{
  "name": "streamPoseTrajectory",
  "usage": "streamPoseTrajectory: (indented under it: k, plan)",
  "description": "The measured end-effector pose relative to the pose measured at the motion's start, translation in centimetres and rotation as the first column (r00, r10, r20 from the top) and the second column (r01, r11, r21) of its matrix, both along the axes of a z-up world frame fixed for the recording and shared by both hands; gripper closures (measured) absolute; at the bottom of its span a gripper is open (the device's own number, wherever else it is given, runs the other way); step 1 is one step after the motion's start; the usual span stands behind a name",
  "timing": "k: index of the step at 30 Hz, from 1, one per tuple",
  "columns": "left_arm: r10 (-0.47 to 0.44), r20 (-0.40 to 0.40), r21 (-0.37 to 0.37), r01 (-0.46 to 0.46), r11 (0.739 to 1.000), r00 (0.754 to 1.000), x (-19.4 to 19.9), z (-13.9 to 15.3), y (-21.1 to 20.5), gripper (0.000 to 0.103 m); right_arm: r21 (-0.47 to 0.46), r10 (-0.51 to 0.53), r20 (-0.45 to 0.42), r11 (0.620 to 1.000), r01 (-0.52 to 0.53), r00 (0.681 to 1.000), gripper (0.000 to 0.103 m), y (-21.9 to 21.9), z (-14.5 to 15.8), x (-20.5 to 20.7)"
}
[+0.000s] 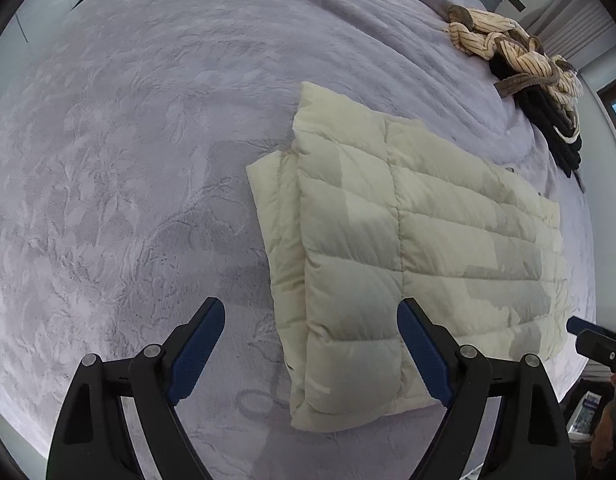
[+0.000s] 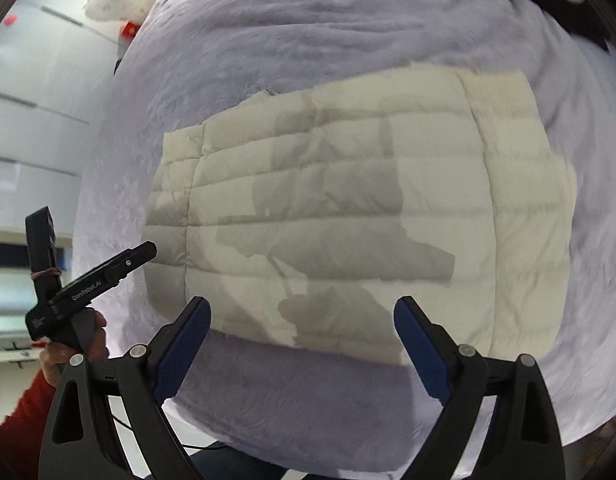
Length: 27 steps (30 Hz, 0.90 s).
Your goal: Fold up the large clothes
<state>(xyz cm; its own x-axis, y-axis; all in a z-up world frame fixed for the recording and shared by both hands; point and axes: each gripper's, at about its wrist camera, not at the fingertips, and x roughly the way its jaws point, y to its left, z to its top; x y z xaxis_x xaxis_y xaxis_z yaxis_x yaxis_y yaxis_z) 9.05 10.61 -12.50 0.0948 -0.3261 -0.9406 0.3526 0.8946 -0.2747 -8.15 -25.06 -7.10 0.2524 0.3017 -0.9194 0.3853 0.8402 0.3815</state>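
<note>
A cream quilted jacket (image 1: 408, 264) lies folded into a flat rectangle on the lavender blanket (image 1: 127, 184) of a bed, toward its near right side. The left gripper (image 1: 311, 354) hangs above the jacket's near left edge with its jaws spread wide and nothing between them; the right gripper (image 2: 301, 350) hovers over the near edge, likewise released and empty. Both seem held back so the fold can settle. A heap of striped and black clothes (image 1: 524, 80) waits at the far right, probably next to be folded.
</note>
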Motion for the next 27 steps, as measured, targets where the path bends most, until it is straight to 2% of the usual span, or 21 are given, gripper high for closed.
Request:
streamPoseTrajectory:
  k: [3, 6, 7, 8, 9, 10, 15, 19, 22, 27]
  plan:
    - [0.009, -0.009, -0.029, -0.009, 1.000, 1.000, 0.5, -0.2, 0.4, 0.014, -0.038, 0.028, -0.010, 0.999, -0.029, 1.000, 0.009, 0.2, 0.1, 0.6]
    - [0.047, -0.078, -0.116, -0.056, 0.992, 0.996, 1.8, -1.0, 1.6, 0.014, -0.061, 0.015, -0.018, 0.998, -0.017, 1.000, 0.010, 0.2, -0.1, 1.2]
    - [0.056, -0.096, -0.132, -0.068, 0.989, 0.994, 2.1, -1.3, 1.9, 0.014, -0.059, 0.004, -0.013, 0.998, -0.005, 1.000, 0.018, -0.1, -0.1, 1.3]
    - [0.061, -0.115, -0.150, -0.078, 0.986, 0.992, 2.5, -1.6, 2.3, 0.014, -0.060, -0.005, -0.013, 0.998, 0.004, 1.000, 0.044, -0.1, -0.3, 1.4]
    - [0.061, -0.138, -0.172, -0.085, 0.981, 0.989, 2.8, -2.0, 2.6, 0.014, -0.069, -0.010, -0.022, 0.998, 0.009, 1.000, 0.062, -0.1, -0.5, 1.5]
    - [0.056, -0.165, -0.199, -0.089, 0.976, 0.985, 3.2, -2.5, 2.8, 0.014, -0.084, -0.017, -0.040, 0.996, 0.013, 0.999, 0.086, -0.3, -0.9, 1.6]
    - [-0.017, -0.292, -0.298, -0.074, 0.952, 0.956, 4.1, -5.6, 2.7, 0.014, -0.073, -0.007, -0.028, 0.997, 0.005, 1.000, 0.087, -0.4, -2.7, 2.3]
    - [-0.065, -0.368, -0.394, -0.092, 0.915, 0.928, 5.0, -8.2, 2.1, 0.014, -0.050, 0.010, -0.019, 0.999, -0.011, 1.000, 0.087, 0.1, -5.0, 3.2]
    - [-0.095, -0.388, -0.425, -0.086, 0.901, 0.917, 5.5, -9.6, 1.1, 0.014, -0.042, 0.017, -0.037, 0.999, -0.019, 0.999, 0.088, 0.5, -7.5, 3.6]
    - [-0.186, -0.357, -0.466, -0.002, 0.885, 0.915, 5.4, -10.0, -1.2, 0.014, 0.010, -0.018, -0.021, 1.000, 0.018, 1.000, 0.088, 0.0, -9.6, 3.1]
